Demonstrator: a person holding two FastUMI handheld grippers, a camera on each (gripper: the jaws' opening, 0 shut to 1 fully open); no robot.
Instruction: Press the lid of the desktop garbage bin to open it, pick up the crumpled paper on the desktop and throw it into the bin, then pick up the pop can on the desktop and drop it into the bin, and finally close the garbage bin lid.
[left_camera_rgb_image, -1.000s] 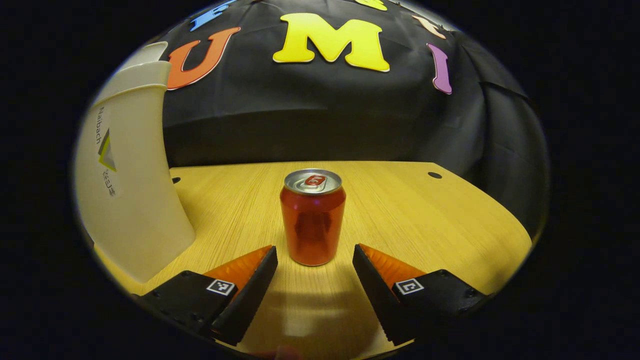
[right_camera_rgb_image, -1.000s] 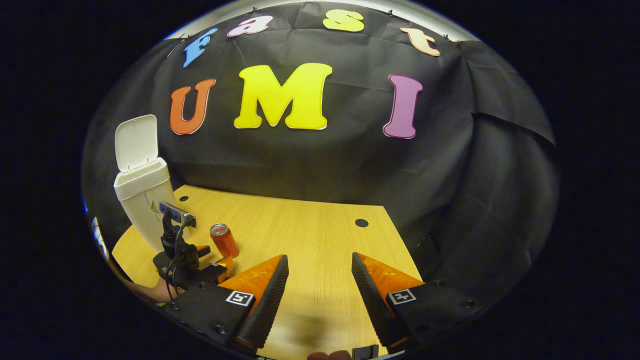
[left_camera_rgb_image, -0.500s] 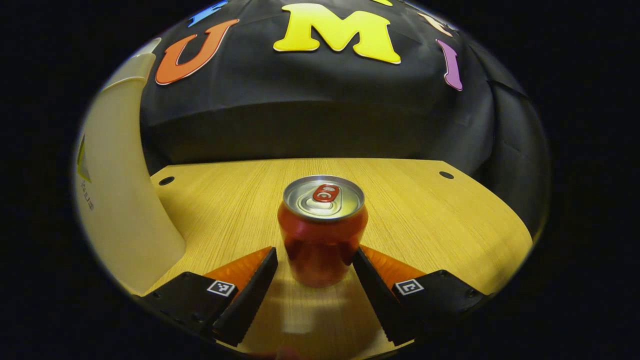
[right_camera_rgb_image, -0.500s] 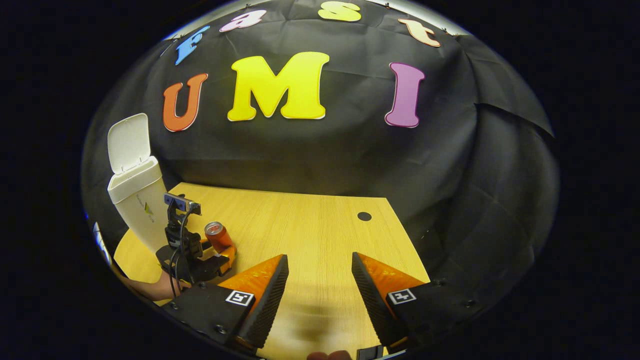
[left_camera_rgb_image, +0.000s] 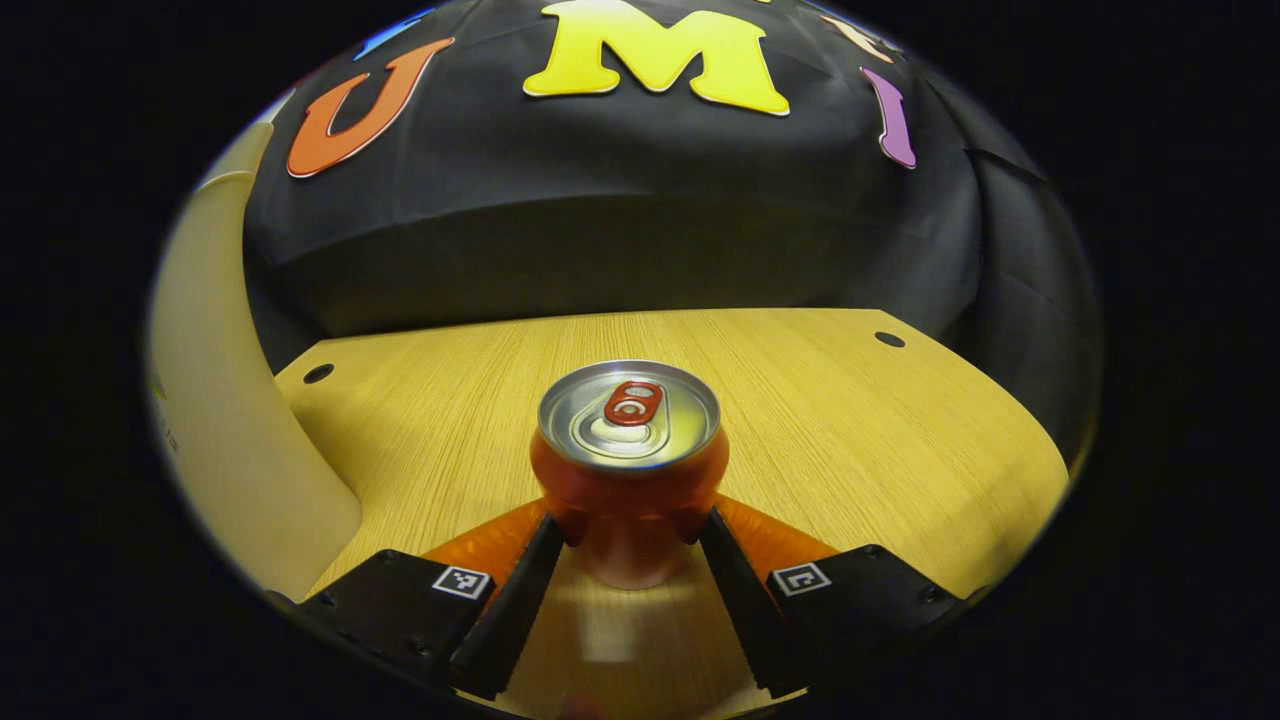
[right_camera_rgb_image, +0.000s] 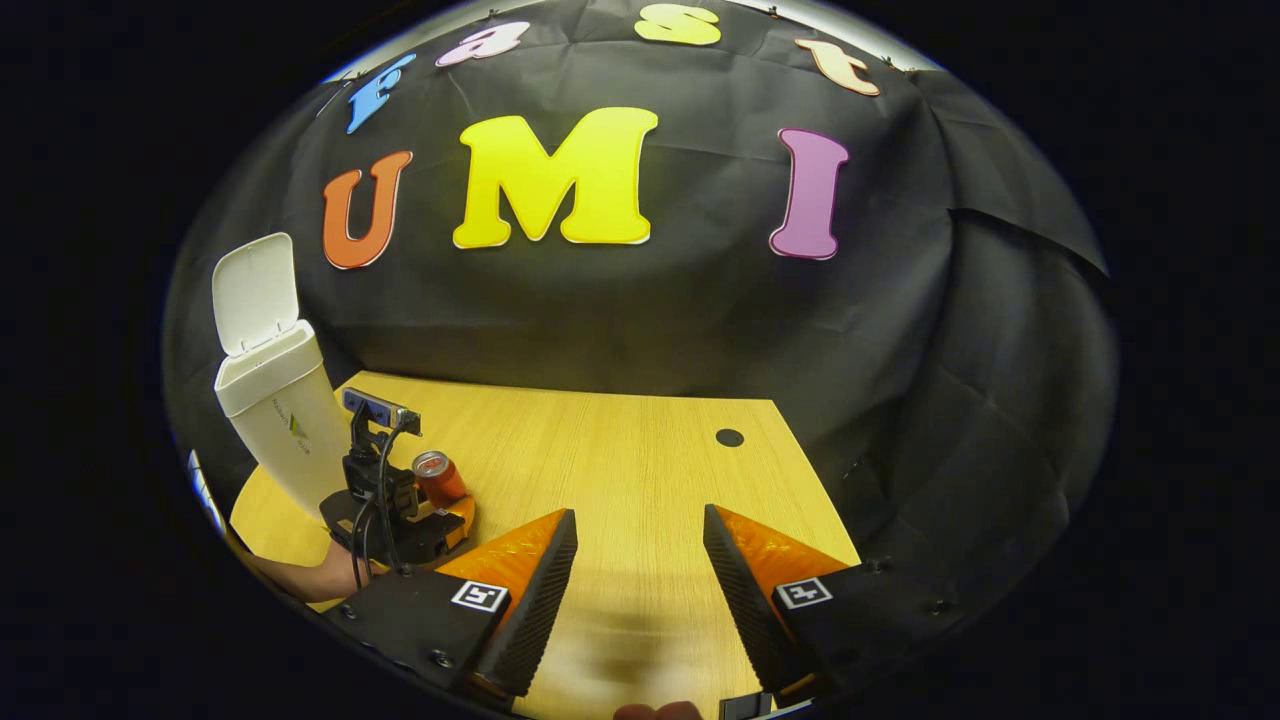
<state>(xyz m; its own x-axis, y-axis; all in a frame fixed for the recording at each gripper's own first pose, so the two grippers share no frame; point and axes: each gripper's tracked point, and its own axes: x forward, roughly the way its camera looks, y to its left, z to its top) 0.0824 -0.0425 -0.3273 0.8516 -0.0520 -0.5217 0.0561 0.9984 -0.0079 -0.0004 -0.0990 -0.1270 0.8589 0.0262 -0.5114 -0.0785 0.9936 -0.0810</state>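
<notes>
Red can (left_camera_rgb_image: 627, 470) upright on the table (left_camera_rgb_image: 850, 420), silver top with a red pull tab facing up; no writing readable on its side. Left tongs (left_camera_rgb_image: 627, 535) closed in on the lower body of the can, one finger pressed against each side. Also seen from the right gripper view: left tongs (right_camera_rgb_image: 440, 505) around the can (right_camera_rgb_image: 438, 480), held by a hand (right_camera_rgb_image: 320, 577) at the near left corner of the table.

White bin (right_camera_rgb_image: 280, 410) just behind and beside the can, lid (right_camera_rgb_image: 253, 293) tipped up and open. Small logo and a line of text on the bin wall, too small to make out. Bin wall (left_camera_rgb_image: 220, 420) close on the left in the left gripper view.

Right tongs (right_camera_rgb_image: 640, 545) spread wide, holding nothing, above bare table. Wide free stretch of table (right_camera_rgb_image: 620, 470) right of the can, reaching to the far edge and the right edge, with a round hole (right_camera_rgb_image: 729, 437) near the far right corner.
</notes>
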